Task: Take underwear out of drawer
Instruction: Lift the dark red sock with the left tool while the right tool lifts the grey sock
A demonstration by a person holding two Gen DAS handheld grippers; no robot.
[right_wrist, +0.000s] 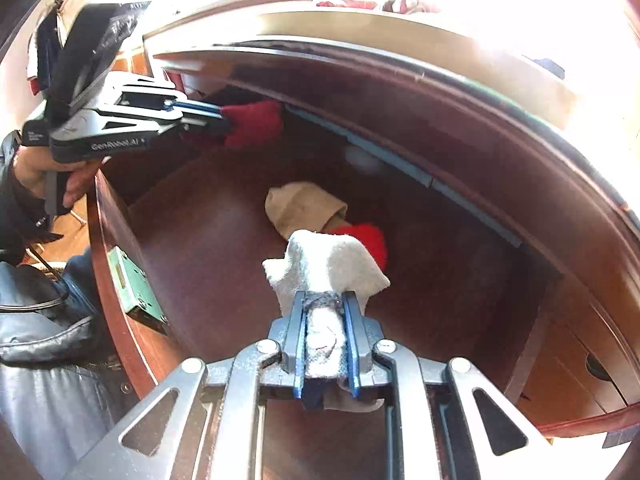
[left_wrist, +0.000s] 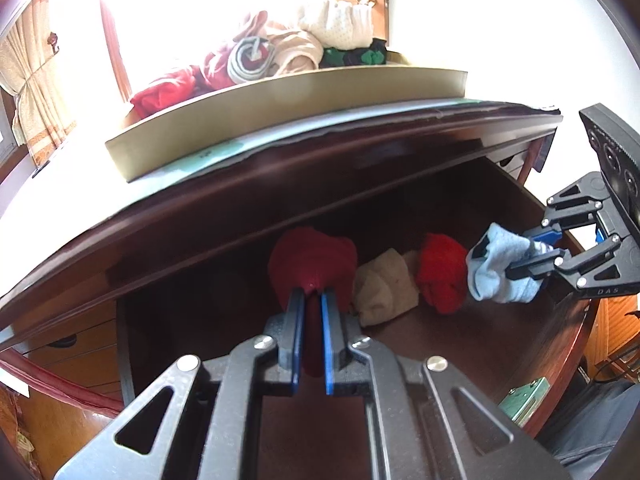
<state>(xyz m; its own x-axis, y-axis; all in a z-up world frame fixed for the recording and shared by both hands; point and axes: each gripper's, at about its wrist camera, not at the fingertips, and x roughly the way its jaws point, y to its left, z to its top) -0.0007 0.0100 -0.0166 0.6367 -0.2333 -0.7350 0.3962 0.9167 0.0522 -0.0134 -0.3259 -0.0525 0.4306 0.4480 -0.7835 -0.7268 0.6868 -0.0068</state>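
Both grippers are loaded inside the open drawer (right_wrist: 224,240). The left gripper (left_wrist: 312,296) is clamped on a dark red piece of underwear (left_wrist: 312,260), which is held clear of the drawer floor toward the drawer's 10 o'clock corner, close under the overhanging edge of the surface (left_wrist: 280,160). The right gripper (right_wrist: 325,300) is clamped on a pale blue-grey piece (right_wrist: 328,268), bunched between the blue pads (right_wrist: 298,344) and hanging over the drawer's middle. A beige piece (right_wrist: 300,204) and a bright red piece (right_wrist: 368,240) lie untouched on the drawer floor, touching each other, at 12 o'clock of the right gripper.

Risks from this state:

- Snagging on the surface edge. The dark red piece is carried just below the overhang; if it is lifted straight up, the cloth may be dragged against the wood and pulled from the pads.
- Slip of the pale piece. Only a narrow fold is seen pinched; most of the cloth hangs free beyond the fingertips, so a quick swing may work it loose.
- Collision between grippers. Both must exit through the same opening and may be brought together if withdrawn at once.
- Overflow at the tray (left_wrist: 280,96) on the surface, which is already heaped with clothing (left_wrist: 280,52); added items may roll off.
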